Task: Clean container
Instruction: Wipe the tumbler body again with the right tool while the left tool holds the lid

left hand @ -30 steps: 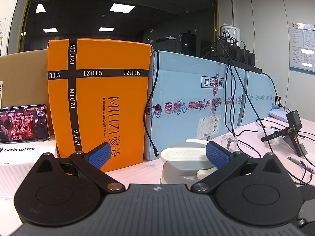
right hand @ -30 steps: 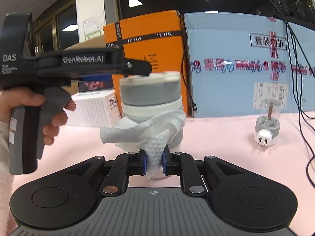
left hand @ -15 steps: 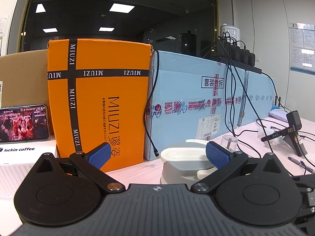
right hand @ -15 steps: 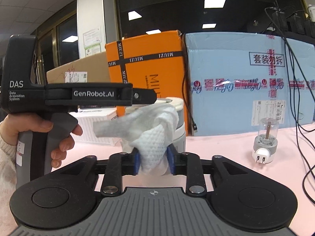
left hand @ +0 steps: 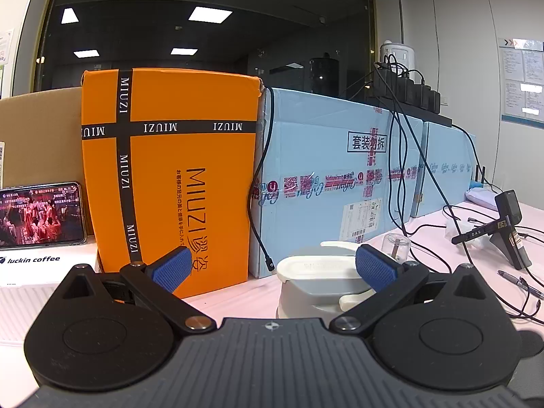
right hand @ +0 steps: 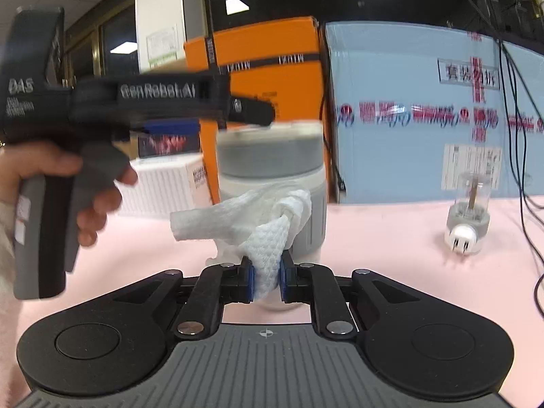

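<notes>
1. The container (right hand: 272, 183) stood upright on the pink table (right hand: 391, 238), a white tub with a grey band and a cream lid; what was inside could not be seen.
2. The right gripper (right hand: 265, 277) was clenched on a white cloth (right hand: 265, 227), which lay against the container's near side.
3. The left gripper (left hand: 272, 267) stood spread wide above the lid, its right pad (left hand: 375, 267) at the lid's edge; a hand (right hand: 68, 183) held its handle.
4. Half a second before, the cloth had been up by the lid; now it sat lower on the wall.
5. An orange box (left hand: 170, 170) and a blue box (left hand: 340, 176) stood behind.
</notes>
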Available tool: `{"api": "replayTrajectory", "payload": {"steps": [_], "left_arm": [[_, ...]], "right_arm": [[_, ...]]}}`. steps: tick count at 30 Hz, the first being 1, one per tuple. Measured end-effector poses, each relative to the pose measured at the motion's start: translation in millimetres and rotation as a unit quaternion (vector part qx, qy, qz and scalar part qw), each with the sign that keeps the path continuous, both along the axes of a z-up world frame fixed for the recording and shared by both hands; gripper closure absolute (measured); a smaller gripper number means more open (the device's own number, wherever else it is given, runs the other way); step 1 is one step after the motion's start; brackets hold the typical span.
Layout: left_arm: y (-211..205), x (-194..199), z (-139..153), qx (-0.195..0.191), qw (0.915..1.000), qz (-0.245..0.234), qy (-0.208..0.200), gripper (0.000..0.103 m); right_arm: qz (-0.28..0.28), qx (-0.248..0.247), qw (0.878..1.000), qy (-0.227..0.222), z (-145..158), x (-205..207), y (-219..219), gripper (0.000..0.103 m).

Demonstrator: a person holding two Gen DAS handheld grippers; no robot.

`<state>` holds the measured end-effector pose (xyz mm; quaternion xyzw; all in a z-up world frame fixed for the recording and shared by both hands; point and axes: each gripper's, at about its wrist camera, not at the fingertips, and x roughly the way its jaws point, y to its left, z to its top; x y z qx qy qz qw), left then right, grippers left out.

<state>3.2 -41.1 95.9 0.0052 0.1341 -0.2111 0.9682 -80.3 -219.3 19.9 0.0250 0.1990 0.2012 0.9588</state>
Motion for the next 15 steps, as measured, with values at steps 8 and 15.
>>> {"api": "replayTrajectory", "payload": {"steps": [8,15], "left_arm": [[0,0,-1,-0.001,1.0,0.003,0.0,0.0],[0,1,-1,-0.003,1.0,0.005,0.0,0.0]], "right_arm": [[-0.003,0.002,1.0,-0.027,19,-4,-4,0.09],[-0.007,0.02,0.999,-0.05,31,-5,-11,0.09]]}}
